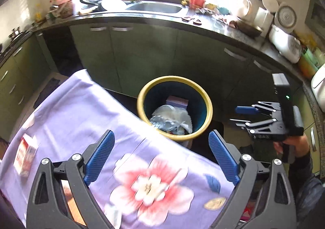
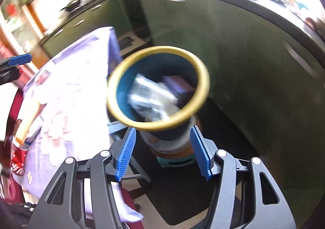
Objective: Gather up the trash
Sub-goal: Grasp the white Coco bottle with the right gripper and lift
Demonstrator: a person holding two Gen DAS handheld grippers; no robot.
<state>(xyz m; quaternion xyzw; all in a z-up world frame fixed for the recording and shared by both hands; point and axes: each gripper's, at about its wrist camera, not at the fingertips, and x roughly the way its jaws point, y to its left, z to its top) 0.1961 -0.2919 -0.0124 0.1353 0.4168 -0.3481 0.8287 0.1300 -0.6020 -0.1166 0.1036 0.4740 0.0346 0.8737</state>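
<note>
Beside the cloth-covered counter [image 1: 85, 111], the yellow-rimmed bin [image 1: 142, 95] stands on the floor just off its edge, already holding a crumpled plastic wrapper [image 1: 172, 116] and a purple box [image 1: 177, 101]; the right gripper [image 2: 162, 152] hangs above the bin, fingers spread and empty, so a drop looks just done; the left gripper [image 1: 161, 158] hovers over the cloth, fingers spread wide, nothing between them; next, I judge, comes a reach for the red-and-white carton [image 1: 25, 156] near the counter's left edge; open cloth lies between, though the kitchen cabinets [image 1: 142, 54] close in behind the bin.
</note>
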